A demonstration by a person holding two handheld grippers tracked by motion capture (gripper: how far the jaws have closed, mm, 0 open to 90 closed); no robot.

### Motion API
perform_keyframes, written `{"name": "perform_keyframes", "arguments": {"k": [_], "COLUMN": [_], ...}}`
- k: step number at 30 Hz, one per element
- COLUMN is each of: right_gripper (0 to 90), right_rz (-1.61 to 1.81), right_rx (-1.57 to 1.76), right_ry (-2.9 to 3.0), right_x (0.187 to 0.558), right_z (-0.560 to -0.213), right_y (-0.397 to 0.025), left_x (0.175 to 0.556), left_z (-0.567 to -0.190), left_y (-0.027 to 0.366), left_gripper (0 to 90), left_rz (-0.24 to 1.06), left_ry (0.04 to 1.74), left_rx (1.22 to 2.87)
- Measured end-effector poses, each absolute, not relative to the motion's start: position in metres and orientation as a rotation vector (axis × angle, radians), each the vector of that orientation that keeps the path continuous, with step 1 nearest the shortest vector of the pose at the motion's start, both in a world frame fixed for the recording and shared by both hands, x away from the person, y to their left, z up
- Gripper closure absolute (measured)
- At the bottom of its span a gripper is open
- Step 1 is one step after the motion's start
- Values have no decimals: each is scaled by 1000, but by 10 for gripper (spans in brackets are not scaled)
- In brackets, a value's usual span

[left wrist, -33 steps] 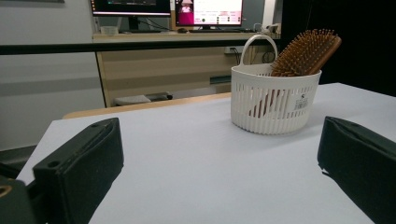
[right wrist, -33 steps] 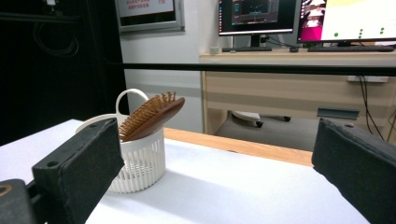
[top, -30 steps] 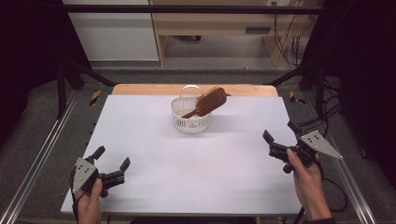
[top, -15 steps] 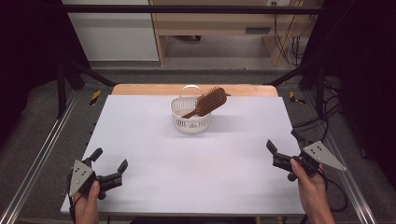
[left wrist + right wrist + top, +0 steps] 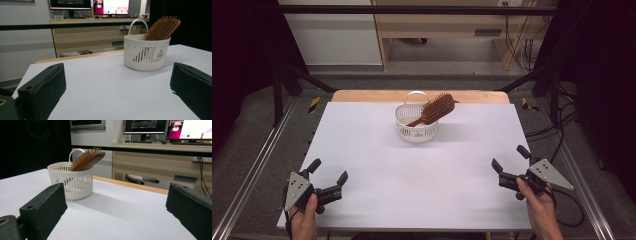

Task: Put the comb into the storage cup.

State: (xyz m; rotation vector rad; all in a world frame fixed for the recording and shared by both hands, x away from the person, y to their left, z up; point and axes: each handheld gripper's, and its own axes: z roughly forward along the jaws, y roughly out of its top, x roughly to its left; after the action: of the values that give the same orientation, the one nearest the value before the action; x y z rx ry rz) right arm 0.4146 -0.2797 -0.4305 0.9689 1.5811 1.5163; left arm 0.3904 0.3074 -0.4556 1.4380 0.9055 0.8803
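A wooden hairbrush [image 5: 436,109] stands in a small white basket [image 5: 416,127], handle down and bristle head leaning out over the rim toward the upper right, just above the centre of the high view. Both sit on the far part of the white table [image 5: 412,170], well apart from either tool.

The left gripper [image 5: 328,176] lies in the lower left of that view and the right gripper [image 5: 511,160] in the lower right, each held in a hand near the table's near edge. Both have their jaws spread wide with nothing between them; the two gripper views confirm this, with bare tabletop between the black jaws and the basket beyond.

Judging from this, the placing of the brush looks complete, or else a fresh reach has not begun; the hands are at rest positions. If the brush is to come out next, a gripper would need to travel forward to the basket and close on the head or the handle without tipping the light basket.

The table is plain, matte and otherwise bare, with a wooden strip [image 5: 362,95] along its far edge. Beyond it are a wooden desk [image 5: 160,155] and monitors [image 5: 111,6], with dark curtains at both sides.
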Motion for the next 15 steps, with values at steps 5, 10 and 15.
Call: {"name": "perform_keyframes", "arguments": {"k": [5,10,15], "right_gripper": [31,28,28], "right_rz": [1524,1528,1539], "right_rx": [956,938,932], "right_ry": [1594,1609,1623], "right_x": [415,415,417], "right_z": [-436,-439,-442], "right_y": [-277,-272,-267], "left_x": [390,390,390], "left_z": [-455,-455,-455], "left_y": [306,304,303], "left_gripper": [3,2,3], "left_rz": [869,860,849], "left_ry": [892,887,888], "left_rx": [1441,1440,1436]}}
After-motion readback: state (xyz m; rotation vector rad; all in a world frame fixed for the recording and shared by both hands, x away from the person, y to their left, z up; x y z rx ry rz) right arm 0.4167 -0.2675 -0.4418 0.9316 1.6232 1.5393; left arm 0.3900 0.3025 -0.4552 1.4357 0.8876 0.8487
